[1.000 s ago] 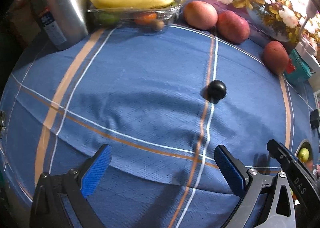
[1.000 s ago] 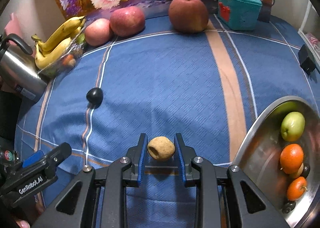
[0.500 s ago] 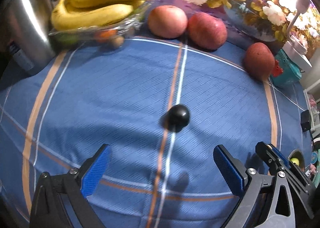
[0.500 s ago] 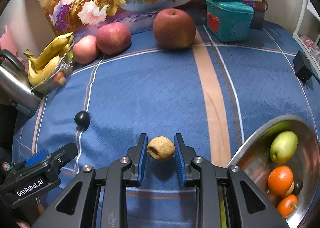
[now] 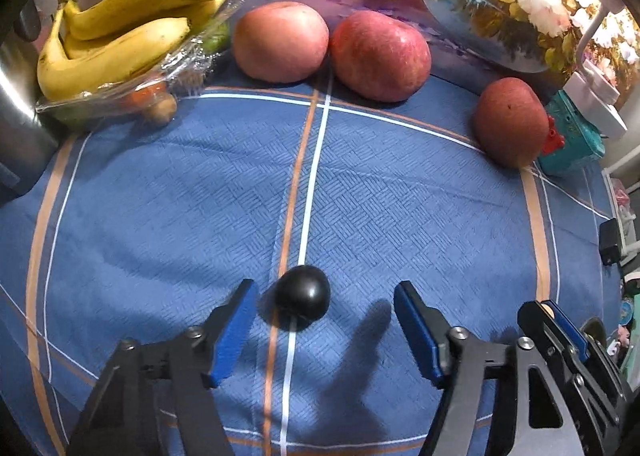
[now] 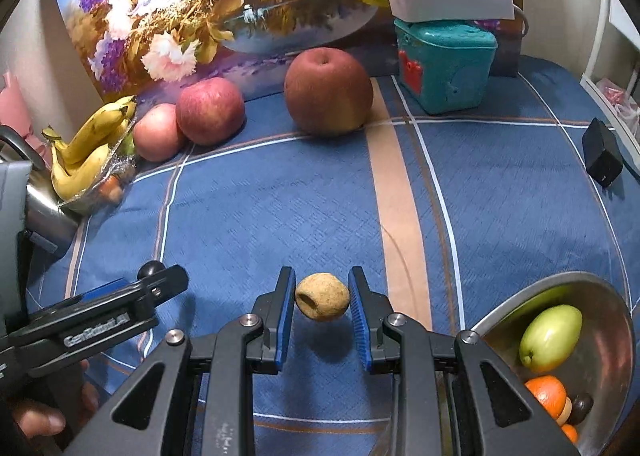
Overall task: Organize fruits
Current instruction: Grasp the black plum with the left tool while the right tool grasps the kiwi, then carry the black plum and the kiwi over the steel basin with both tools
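Note:
A small black round fruit [image 5: 303,297] lies on the blue striped cloth [image 5: 200,196]. My left gripper [image 5: 324,296] points down over it with its jaws closing; the fruit sits between the blue pads, nearer the left one, and neither pad presses on it. My right gripper [image 6: 322,290] is shut on a small tan round fruit [image 6: 322,297], held above the cloth. A steel bowl [image 6: 600,288] at its lower right holds a green fruit [image 6: 551,338], an orange [image 6: 546,396] and smaller pieces. The black fruit [image 6: 150,269] peeks out behind one of the left fingers [image 6: 120,316].
Bananas [image 5: 120,28] on a wrapped tray, two red apples [image 5: 280,42] [image 5: 380,56] and a darker apple [image 5: 508,124] line the back edge. A teal box [image 6: 444,68], a black adapter [image 6: 602,158], a steel kettle [image 6: 44,212] and a flower picture stand around.
My left gripper has moved forward to the black fruit and its jaws have narrowed around it. The right gripper has carried the tan fruit rightward, and the bowl now looms larger.

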A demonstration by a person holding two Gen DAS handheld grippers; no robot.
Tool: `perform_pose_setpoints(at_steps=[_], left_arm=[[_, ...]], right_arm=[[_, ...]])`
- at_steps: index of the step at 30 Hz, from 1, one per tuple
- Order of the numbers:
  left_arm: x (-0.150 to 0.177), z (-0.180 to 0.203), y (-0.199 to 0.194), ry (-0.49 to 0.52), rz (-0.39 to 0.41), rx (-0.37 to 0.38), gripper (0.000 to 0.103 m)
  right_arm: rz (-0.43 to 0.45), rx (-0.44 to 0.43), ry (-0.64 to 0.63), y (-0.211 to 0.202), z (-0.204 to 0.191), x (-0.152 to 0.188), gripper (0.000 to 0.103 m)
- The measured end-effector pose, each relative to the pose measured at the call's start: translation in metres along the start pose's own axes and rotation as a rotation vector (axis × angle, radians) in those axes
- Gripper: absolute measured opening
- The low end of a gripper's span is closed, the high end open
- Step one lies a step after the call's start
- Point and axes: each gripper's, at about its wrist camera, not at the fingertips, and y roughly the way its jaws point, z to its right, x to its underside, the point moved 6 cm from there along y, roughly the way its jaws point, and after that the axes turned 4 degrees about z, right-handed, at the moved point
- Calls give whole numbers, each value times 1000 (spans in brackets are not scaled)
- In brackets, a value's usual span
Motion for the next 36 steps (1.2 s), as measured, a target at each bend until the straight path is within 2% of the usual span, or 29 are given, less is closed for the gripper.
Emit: perform_pose_setpoints(at_steps=[4,9,18,24,36], left_arm=[[-4,2,5,8,1,-26,54],[-7,-5,2,-9,10,-38,30],[6,-19,-15,-55,17,-23,29],[33,-25,-39,-89,25,0,29],[90,-12,-110,-91,55,64,29]], right_arm=[[-1,-8,-4,3,-3,0,28],[-3,-13,-7,3,-4,1,28],[-11,-18,-12,3,-5,3,28],[-28,-7,-25,-5,-8,7,28],[-36,14,-20,-61,-12,26,28]])
